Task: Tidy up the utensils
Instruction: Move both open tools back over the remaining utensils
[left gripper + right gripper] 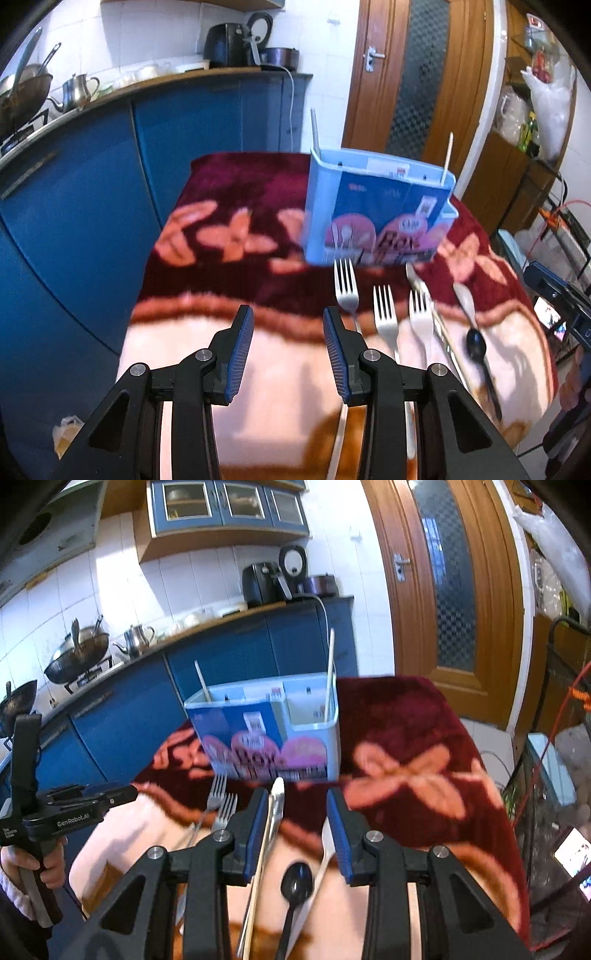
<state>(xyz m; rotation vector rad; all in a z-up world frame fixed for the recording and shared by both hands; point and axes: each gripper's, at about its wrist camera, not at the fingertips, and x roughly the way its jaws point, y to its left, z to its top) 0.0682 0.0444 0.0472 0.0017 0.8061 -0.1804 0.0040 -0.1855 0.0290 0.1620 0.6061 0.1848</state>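
Both tongs are open and hold nothing. The forks (384, 314) lie on the tabletop (288, 369) right of the left tongs (288, 325). The black spoon (295, 886) lies under the right tongs (297, 812), the blue box (266, 731) beyond.

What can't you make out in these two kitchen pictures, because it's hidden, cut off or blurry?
- Left wrist view: the fork handles run under the left gripper.
- Same view: the print on the blue utensil box is blurred.
- Right wrist view: the black spoon handle is cut off by the bottom edge.
- Right wrist view: the box's compartment bottoms sit behind its front wall.
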